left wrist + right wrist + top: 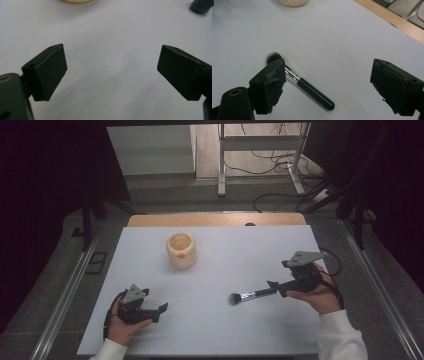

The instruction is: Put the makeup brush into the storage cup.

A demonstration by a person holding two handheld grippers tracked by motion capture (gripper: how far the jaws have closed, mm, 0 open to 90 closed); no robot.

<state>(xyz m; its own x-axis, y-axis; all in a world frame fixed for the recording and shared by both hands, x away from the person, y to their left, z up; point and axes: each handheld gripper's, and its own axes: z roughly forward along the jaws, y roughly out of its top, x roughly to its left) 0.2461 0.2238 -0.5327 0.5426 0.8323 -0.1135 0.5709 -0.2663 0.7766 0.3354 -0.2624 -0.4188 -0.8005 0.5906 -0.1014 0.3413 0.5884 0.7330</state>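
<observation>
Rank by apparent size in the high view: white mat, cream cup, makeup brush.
1. White mat, by far the largest.
2. Makeup brush, longer than the cup is wide, though thin.
3. Cream cup, bulkier but shorter.

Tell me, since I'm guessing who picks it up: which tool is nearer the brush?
Right. The right tool hangs open just over the brush, its handle lying between the jaws. The left tool sits open well off to the brush's left.

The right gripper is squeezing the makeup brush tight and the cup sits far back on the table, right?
Not quite. The right gripper is open, and the makeup brush lies loose on the table between its jaws, as the right gripper view shows. The cup does sit farther back.
</observation>
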